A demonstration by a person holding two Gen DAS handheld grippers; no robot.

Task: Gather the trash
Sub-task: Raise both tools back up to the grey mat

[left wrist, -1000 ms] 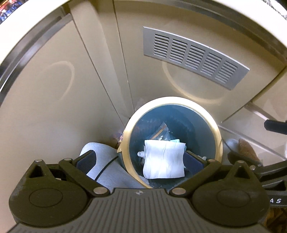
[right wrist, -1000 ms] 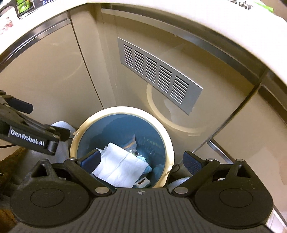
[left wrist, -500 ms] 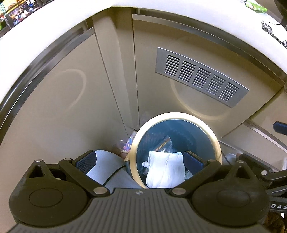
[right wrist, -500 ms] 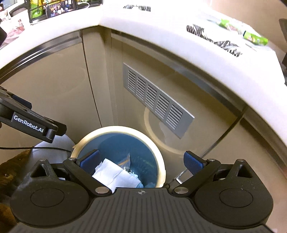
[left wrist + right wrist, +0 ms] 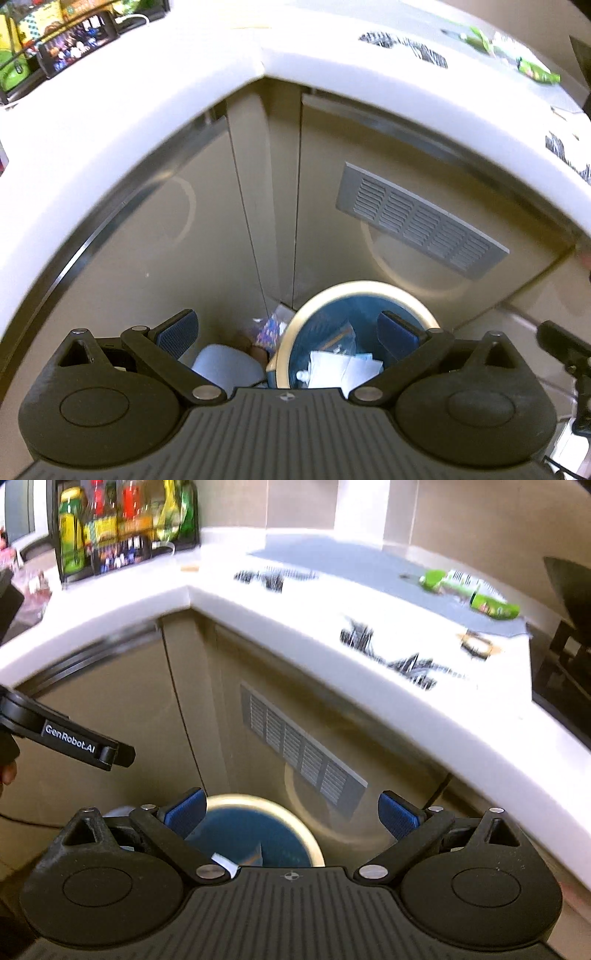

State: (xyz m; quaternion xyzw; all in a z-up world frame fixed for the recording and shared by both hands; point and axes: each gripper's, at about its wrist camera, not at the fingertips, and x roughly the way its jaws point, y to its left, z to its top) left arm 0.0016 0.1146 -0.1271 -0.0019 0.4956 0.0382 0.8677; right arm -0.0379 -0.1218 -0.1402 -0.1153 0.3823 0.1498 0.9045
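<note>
A round bin with a cream rim point(image 5: 332, 291) and a blue inside stands on the floor in the corner under the counter. White crumpled paper point(image 5: 343, 371) and a clear wrapper lie in it. My left gripper point(image 5: 288, 332) is open and empty, high above the bin's left edge. My right gripper point(image 5: 291, 812) is open and empty, raised above the bin point(image 5: 255, 805). On the white counter lie a green wrapper point(image 5: 469, 590) and black-and-white scraps point(image 5: 391, 653). The wrapper also shows in the left wrist view point(image 5: 517, 55).
The white counter point(image 5: 424, 709) wraps around the corner above beige cabinet doors with a grey vent point(image 5: 421, 218). A rack of colourful snack packs point(image 5: 122, 528) stands at the back left. A small colourful wrapper point(image 5: 269, 328) lies on the floor beside the bin. The left gripper's body point(image 5: 70, 738) shows at the left.
Both grippers have risen away from the bin and tilted up. The bin has shrunk and slid low in both views, and the countertop with its litter has come into sight.
</note>
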